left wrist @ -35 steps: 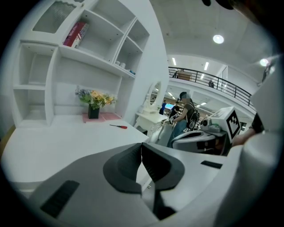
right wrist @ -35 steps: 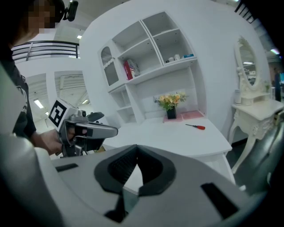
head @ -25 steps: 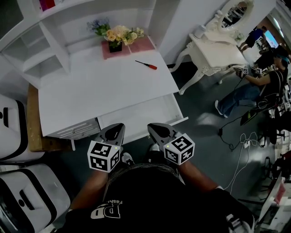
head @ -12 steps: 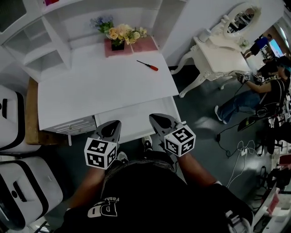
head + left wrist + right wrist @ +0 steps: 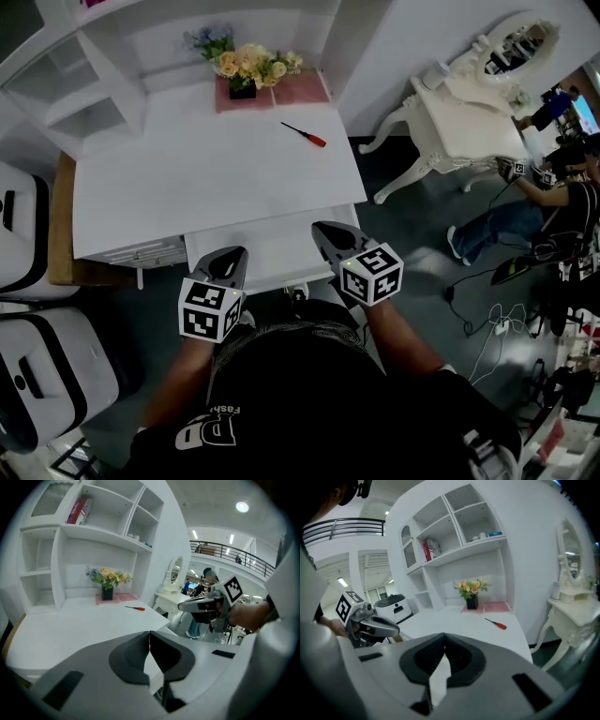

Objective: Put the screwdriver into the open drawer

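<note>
Shows, from the head view, the left gripper (image 5: 234,255) and the right gripper (image 5: 322,230) nearer the white desk (image 5: 187,178) than a second ago, the right one now reaching over the right part of the open drawer (image 5: 262,248) at lower centre. Keeps both pairs of jaws pressed together, tip to tip, with nothing gripped. Leaves the red-handled screwdriver (image 5: 306,135) unmoved on the desk top, toward its upper right corner, well apart from drawer and grippers. Places bare white desk top between drawer and screwdriver. Sets a pot of flowers (image 5: 246,67) on a pink mat (image 5: 305,89) up and left of the screwdriver, white shelves (image 5: 94,112) at upper left, an ornate dressing table (image 5: 459,108) at right, a seated person (image 5: 525,202) at far right
</note>
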Demonstrator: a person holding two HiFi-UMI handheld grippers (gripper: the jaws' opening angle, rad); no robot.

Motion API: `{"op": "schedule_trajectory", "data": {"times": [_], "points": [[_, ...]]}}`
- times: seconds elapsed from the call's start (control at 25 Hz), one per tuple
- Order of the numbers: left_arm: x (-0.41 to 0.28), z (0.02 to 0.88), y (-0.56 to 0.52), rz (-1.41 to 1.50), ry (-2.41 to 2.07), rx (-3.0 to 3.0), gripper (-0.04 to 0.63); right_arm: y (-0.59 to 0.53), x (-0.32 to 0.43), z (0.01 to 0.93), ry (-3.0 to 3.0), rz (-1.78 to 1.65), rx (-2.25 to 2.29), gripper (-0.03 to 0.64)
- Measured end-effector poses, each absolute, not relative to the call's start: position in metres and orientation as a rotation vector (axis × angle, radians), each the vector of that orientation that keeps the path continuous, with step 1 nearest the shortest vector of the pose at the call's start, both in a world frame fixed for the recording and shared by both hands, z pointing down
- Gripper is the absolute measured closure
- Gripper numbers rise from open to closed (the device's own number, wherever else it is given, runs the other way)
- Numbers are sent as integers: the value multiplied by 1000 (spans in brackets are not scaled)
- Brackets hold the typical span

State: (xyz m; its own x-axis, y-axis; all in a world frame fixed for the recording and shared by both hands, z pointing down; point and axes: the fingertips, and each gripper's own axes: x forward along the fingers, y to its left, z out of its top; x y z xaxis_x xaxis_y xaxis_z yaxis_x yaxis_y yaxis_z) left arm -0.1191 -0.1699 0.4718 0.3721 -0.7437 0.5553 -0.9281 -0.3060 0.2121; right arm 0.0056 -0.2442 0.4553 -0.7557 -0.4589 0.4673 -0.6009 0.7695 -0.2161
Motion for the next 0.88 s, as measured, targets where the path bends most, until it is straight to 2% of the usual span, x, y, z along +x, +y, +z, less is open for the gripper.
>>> {"op": "schedule_trajectory", "data": {"times": [0.4,0.88], "points": [[-105,478,-196,482,-1510,2059,580,-309,39,469,-2531,375,800,606],[-99,484,-212,430,-1616,1916,580,-377,44,496,-2452,217,682,580]]}}
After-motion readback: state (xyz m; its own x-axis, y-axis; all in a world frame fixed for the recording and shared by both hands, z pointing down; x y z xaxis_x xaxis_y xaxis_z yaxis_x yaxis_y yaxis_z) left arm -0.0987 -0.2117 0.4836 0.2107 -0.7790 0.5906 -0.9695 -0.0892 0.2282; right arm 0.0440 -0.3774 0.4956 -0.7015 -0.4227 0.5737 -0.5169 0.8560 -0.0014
